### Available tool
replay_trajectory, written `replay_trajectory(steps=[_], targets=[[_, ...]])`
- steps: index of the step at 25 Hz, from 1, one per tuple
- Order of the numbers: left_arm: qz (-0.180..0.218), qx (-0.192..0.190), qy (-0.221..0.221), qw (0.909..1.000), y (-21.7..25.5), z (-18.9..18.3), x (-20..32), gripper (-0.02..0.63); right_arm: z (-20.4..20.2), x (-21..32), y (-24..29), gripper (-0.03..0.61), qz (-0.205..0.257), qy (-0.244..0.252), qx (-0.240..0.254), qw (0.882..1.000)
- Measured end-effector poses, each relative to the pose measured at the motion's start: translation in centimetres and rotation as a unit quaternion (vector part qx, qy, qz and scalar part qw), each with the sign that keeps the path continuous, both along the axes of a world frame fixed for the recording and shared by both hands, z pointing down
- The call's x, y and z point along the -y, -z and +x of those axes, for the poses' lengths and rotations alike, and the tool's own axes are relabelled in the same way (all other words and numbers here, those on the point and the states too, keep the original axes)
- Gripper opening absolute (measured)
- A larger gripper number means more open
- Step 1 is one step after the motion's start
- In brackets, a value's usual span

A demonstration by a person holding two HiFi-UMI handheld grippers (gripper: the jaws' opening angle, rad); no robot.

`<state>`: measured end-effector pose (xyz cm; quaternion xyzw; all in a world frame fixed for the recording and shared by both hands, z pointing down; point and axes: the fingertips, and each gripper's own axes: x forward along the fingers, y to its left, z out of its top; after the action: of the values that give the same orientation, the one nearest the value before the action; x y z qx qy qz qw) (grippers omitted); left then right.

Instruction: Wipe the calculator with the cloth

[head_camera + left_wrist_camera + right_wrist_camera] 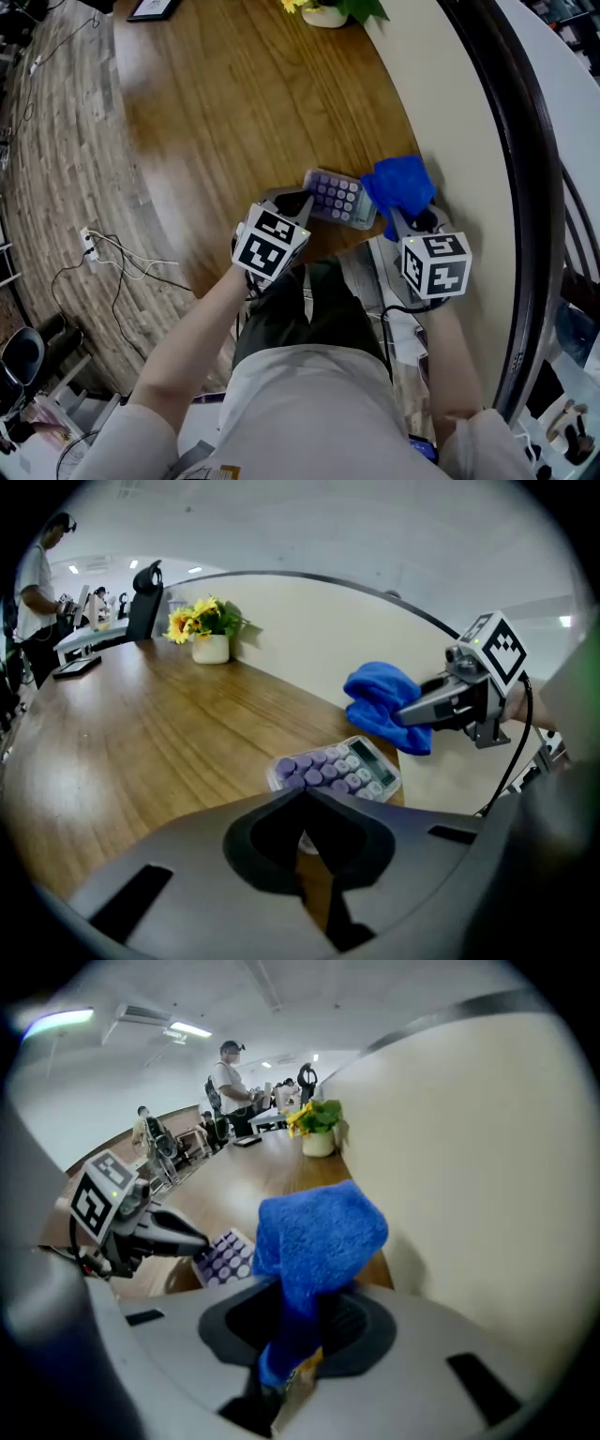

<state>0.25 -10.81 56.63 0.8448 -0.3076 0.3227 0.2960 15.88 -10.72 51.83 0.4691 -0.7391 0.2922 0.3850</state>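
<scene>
A calculator (336,198) with purple and white keys lies on the wooden desk (225,112) close to its near edge. My left gripper (300,200) is at the calculator's left end, its jaws closed over the near edge of the calculator (337,766). My right gripper (397,217) is shut on a bunched blue cloth (398,185), held just right of the calculator and slightly above it. In the right gripper view the cloth (319,1232) rises out of the jaws, and the calculator (225,1258) shows to its left with the left gripper (192,1238) at it.
A curved beige partition (441,112) runs along the desk's right side, right behind the cloth. A white pot of yellow flowers (328,11) stands far back on the desk. Cables and a power strip (94,246) lie on the floor at left. A person (230,1077) stands far off.
</scene>
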Motion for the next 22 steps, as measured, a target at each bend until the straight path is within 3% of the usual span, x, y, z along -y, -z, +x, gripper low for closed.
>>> replay_trajectory(steps=[3, 8, 22], targets=[[0.004, -0.002, 0.008, 1.0000, -0.1, -0.2, 0.1, 0.002, -0.2, 3.0, 0.7, 0.101, 0.036, 0.007, -0.011, 0.999], [0.001, -0.002, 0.013, 0.9999, -0.2, 0.2, 0.2, 0.002, -2.3, 4.1, -1.8, 0.101, 0.017, 0.031, 0.006, 0.999], [0.008, 0.005, 0.016, 0.9998, -0.3, 0.1, 0.5, 0.002, -7.5, -5.4, -4.2, 0.100, -0.059, 0.132, 0.031, 0.989]])
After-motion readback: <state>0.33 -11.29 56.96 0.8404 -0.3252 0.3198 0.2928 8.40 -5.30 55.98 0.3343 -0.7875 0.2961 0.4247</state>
